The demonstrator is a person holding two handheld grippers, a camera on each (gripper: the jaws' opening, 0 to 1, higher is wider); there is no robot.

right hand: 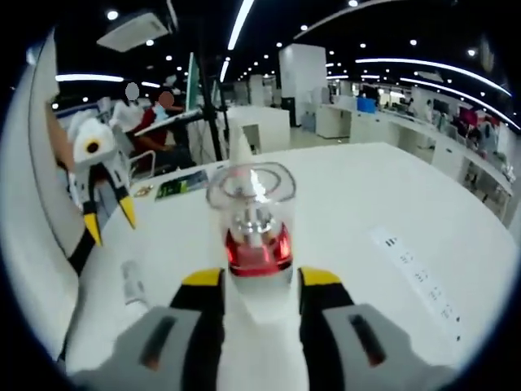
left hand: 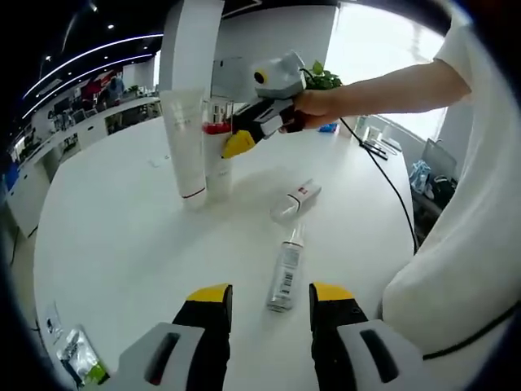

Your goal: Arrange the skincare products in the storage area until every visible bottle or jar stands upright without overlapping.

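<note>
**White round table, open-plan office: two upright, two lying, one in hand**

White tabletop (left hand: pixel 122 244), round-edged, glossy, largely bare; near to far as follows.

Left gripper view, bottom centre: left gripper (left hand: pixel 270 303), yellow-tipped jaws apart, nothing between them, hanging over table. Just beyond tips, centre frame: clear spray bottle (left hand: pixel 286 273) lying on its side, label up, cap end pointing away. Slightly farther, centre: small clear bottle with red label (left hand: pixel 297 197), also lying flat, apart from spray bottle. Upper left of centre: tall white tube (left hand: pixel 184 142) standing on its cap, and touching or just beside it a pump bottle with red collar (left hand: pixel 216 151), upright. Right gripper (left hand: pixel 236 140) entering from upper right, held by a hand (left hand: pixel 313 106), yellow tips at red collar.

Right gripper view, bottom centre: jaws flanking white body of same pump bottle (right hand: pixel 256 236), clear overcap and red collar above tips; whether clamped or merely bracketing cannot be told. Left gripper (right hand: pixel 107 221) at left edge, centre height; spray bottle (right hand: pixel 133 283) lower left.

Step in hand, judged: settling pump bottle upright beside tube. Advised: base flat on table before release, jaws opened evenly, withdrawal straight back to avoid tipping bottle or nudging tall tube. Two lying bottles left to stand.

Beyond: cable (left hand: pixel 391 183) trailing over far right table edge, potted plant (left hand: pixel 323 78) upper centre, white pillar, desks, ceiling strip lights, seated people in background.
</note>
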